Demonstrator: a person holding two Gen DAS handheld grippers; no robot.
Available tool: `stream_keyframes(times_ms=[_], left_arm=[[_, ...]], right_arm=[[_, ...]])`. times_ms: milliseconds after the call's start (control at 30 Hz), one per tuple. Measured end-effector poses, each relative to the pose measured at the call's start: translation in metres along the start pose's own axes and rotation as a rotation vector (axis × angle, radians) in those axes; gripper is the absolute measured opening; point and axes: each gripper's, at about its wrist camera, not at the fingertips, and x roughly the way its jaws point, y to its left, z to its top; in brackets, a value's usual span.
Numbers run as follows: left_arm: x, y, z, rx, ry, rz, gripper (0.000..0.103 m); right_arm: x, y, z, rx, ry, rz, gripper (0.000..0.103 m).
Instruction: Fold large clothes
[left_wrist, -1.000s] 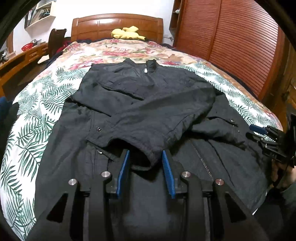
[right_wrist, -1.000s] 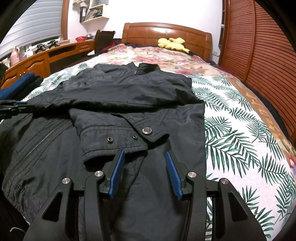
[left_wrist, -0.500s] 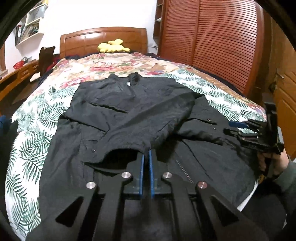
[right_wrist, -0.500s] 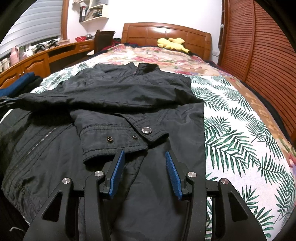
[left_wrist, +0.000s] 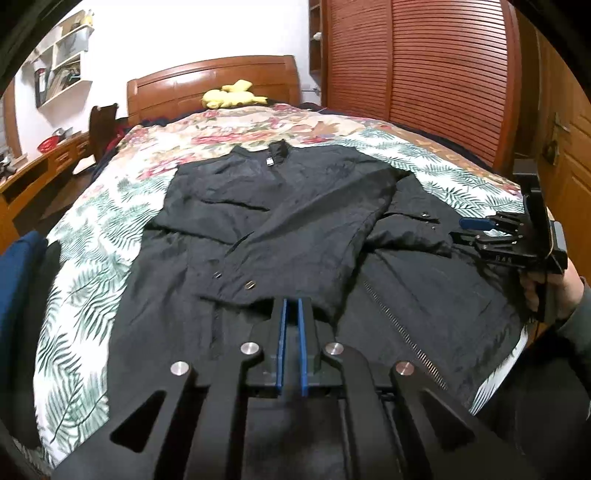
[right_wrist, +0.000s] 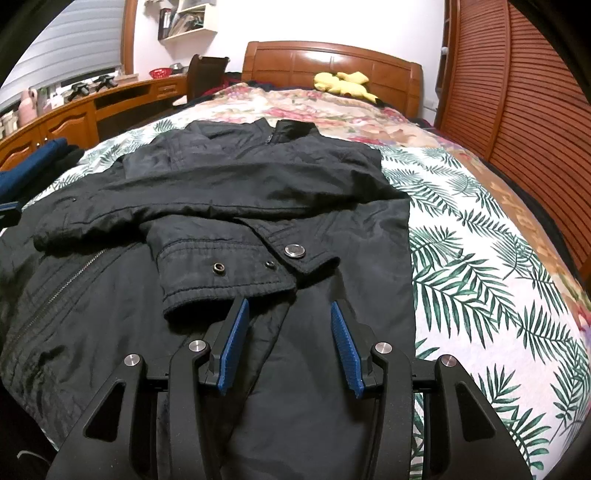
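Underneath everything, the bed (right_wrist: 480, 258) with its leaf-print cover carries the black jacket (left_wrist: 295, 206), spread flat across its middle with both sleeves folded over the chest. Next, the right gripper (right_wrist: 288, 332) hovers with its jaws wide apart just short of one cuff (right_wrist: 225, 273). Smaller, the left gripper (left_wrist: 290, 314) has its blue pads nearly together at the other cuff's edge; whether cloth sits between them cannot be told.

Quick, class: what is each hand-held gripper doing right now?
Left hand-held gripper: closed, nothing visibly gripped.
Right hand-held gripper: open, empty, over the black jacket.
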Motion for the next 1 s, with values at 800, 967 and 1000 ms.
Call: stream_keyframes(times_ms=[800, 967, 1000], left_arm=[[-0.025, 0.101, -0.062, -0.181, 0.101, 0.153, 0.028], [-0.017, 0.109, -0.071, -0.196, 0.131, 0.165, 0.031], [-0.016, 0.11, -0.072, -0.197, 0.133, 0.164, 0.032]], right_arm=[[0.01, 0.002, -0.002, -0.002, 0.025, -0.02, 0.047], [0.01, 0.002, -0.002, 0.0, 0.025, -0.021, 0.047], [0.01, 0.002, -0.002, 0.0, 0.027, -0.023, 0.047]])
